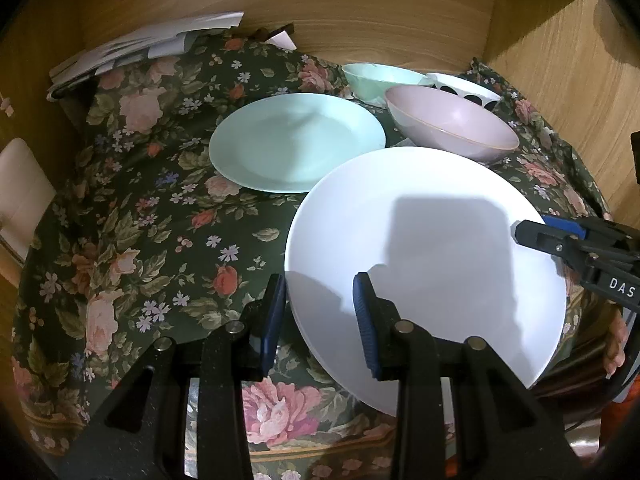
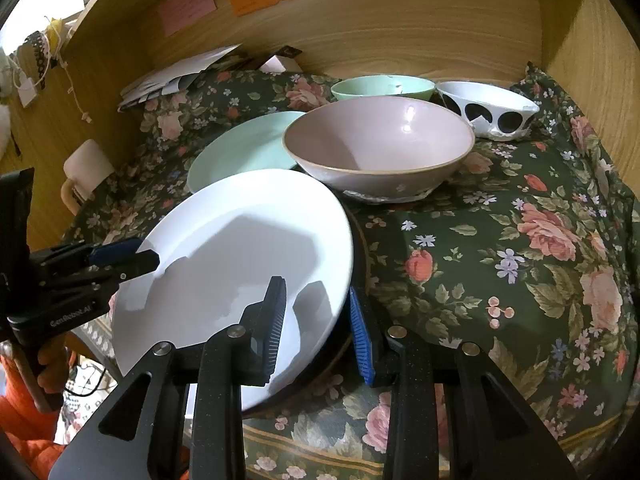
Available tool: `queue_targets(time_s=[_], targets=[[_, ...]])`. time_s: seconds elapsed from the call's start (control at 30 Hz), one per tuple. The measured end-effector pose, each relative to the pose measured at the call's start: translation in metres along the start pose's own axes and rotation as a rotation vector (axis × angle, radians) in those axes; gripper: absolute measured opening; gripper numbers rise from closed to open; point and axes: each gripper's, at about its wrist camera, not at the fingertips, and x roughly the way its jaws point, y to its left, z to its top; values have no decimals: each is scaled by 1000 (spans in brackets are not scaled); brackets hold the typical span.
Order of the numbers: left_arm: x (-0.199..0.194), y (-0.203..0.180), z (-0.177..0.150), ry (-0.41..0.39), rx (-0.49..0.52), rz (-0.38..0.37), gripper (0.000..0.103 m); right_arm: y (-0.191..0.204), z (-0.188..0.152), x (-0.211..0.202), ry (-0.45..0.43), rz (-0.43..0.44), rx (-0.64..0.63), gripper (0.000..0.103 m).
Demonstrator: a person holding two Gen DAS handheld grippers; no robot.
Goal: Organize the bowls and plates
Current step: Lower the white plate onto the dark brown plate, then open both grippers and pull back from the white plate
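Observation:
A large white plate [image 1: 424, 256] lies at the table's front, also in the right wrist view [image 2: 240, 248]. My left gripper [image 1: 320, 316] is open with its jaws on either side of the plate's left rim. My right gripper [image 2: 316, 320] is open with its jaws on either side of the plate's right rim; it also shows in the left wrist view [image 1: 536, 236]. Behind lie a mint plate [image 1: 296, 140], a pink bowl [image 2: 380, 148], a mint bowl [image 2: 382, 87] and a white bowl with black spots [image 2: 486, 110].
A dark floral cloth [image 2: 520, 240] covers the table. Wooden walls [image 1: 360, 20] close in the back and right side. Papers [image 1: 140, 48] lie at the back left. A white mug [image 2: 86, 168] stands at the left edge.

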Motion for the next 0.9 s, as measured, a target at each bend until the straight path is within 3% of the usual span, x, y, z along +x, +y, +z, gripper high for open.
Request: queue_targets(time_s=[0.17, 0.37, 0.6, 0.73, 0.9], targets=[[3, -3, 0, 4, 6, -11, 34, 3, 0, -9, -48, -92, -42, 29], [4, -2, 2, -1, 4, -6, 35, -4, 1, -8, -47, -84, -20, 29], [-15, 20, 12, -61, -44, 22, 36, 6, 14, -18, -88, -35, -36, 32], [-31, 32, 22, -125, -72, 41, 56, 17, 30, -26, -129, -10, -67, 35], [-49, 43, 40, -212, -87, 70, 71, 28, 56, -33, -180, 8, -107, 41]])
